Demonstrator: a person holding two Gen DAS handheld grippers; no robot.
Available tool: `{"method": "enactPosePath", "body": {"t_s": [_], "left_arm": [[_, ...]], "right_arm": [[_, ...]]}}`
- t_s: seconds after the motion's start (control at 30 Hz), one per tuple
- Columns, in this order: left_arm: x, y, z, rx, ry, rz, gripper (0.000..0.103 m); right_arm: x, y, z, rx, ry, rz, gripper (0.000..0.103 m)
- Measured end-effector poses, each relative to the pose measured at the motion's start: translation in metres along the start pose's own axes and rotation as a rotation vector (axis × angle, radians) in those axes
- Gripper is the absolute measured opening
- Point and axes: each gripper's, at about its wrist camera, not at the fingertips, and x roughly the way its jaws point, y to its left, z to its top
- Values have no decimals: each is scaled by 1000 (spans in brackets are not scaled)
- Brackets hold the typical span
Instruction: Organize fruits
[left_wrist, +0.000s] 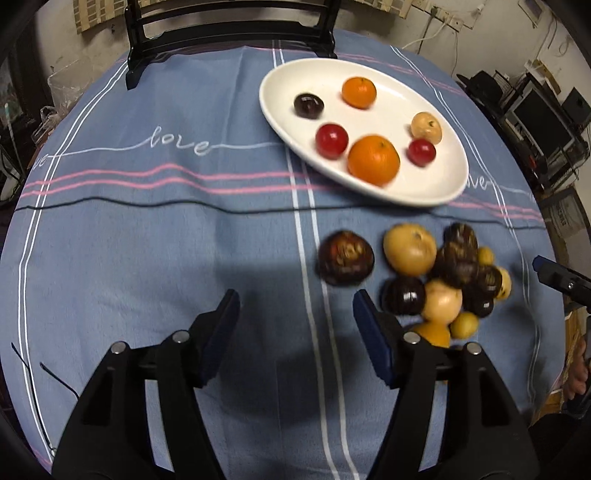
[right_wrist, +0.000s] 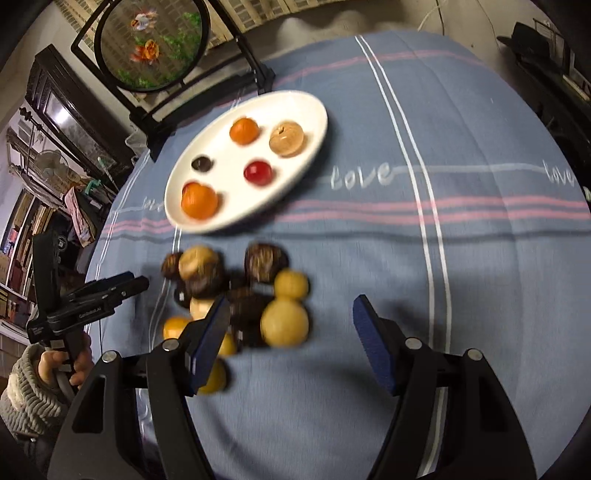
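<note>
A white oval plate (left_wrist: 436, 184) (right_wrist: 317, 110) holds two oranges (left_wrist: 373, 159), red fruits (left_wrist: 331, 140), a dark fruit (left_wrist: 308, 105) and a tan fruit (left_wrist: 426, 127). A pile of loose fruits (left_wrist: 443, 273) (right_wrist: 236, 295), dark, tan and yellow, lies on the cloth in front of the plate. One dark fruit (left_wrist: 345, 257) lies apart at the pile's left. My left gripper (left_wrist: 291, 306) is open and empty, left of the pile. My right gripper (right_wrist: 290, 312) is open and empty, with a yellow fruit (right_wrist: 284, 322) between its fingers' line.
A blue striped tablecloth (left_wrist: 147, 221) covers the round table. A black stand with a round picture (right_wrist: 155, 44) sits at the far edge behind the plate. Shelves and electronics surround the table.
</note>
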Motion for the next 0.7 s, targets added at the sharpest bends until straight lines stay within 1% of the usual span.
{"method": "enactPosePath", "body": {"t_s": [0.1, 0.23, 0.3, 0.37, 0.43, 0.57, 0.7], "left_arm": [[6, -7, -1, 30, -5, 26, 65], [14, -13, 5, 54, -8, 30, 66], [20, -16, 8, 65, -5, 29, 65], [24, -18, 11, 75, -3, 21, 66], [28, -21, 14, 85, 1, 9, 66], [36, -28, 19, 109, 4, 3, 66], [43, -25, 24, 95, 1, 1, 68]], "right_arm": [[-8, 3, -4, -11, -6, -10, 70], [-22, 6, -8, -26, -35, -35, 71], [-28, 4, -10, -15, -50, -62, 87], [-34, 0, -13, -4, -70, -84, 93], [-39, -3, -16, 9, -80, -96, 93], [-39, -5, -22, 25, -62, -124, 93], [-42, -5, -24, 31, -62, -140, 93]]}}
